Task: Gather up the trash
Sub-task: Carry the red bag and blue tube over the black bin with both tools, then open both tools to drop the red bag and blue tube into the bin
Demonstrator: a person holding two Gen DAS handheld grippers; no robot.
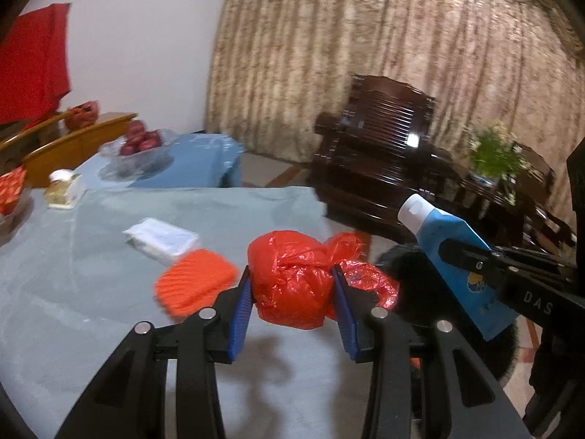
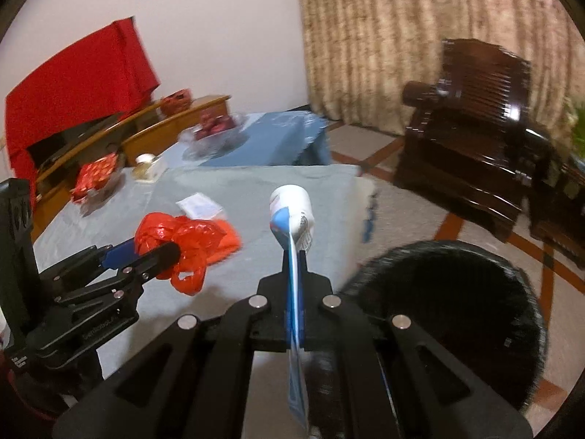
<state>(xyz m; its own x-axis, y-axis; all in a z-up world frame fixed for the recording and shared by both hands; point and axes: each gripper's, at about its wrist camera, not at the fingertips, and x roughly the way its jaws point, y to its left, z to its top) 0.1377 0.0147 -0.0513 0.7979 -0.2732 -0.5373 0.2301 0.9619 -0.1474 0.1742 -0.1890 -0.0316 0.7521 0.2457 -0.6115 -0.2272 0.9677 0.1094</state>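
left gripper (image 1: 292, 289): jaws part-open, clamped on red plastic bag (image 1: 292, 278) | right gripper (image 2: 294, 256): jaws closed on blue tube (image 2: 292, 219) | black bin (image 2: 449, 314): just right of it

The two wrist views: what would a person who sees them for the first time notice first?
The crumpled red plastic bag stands out most, clamped between the blue pads of the left gripper above the grey-blue table cloth. Next comes the blue tube with a white cap, pinched flat in the shut right gripper and pointing up and away. Just right of it, beside the table edge, gapes a round black bin.
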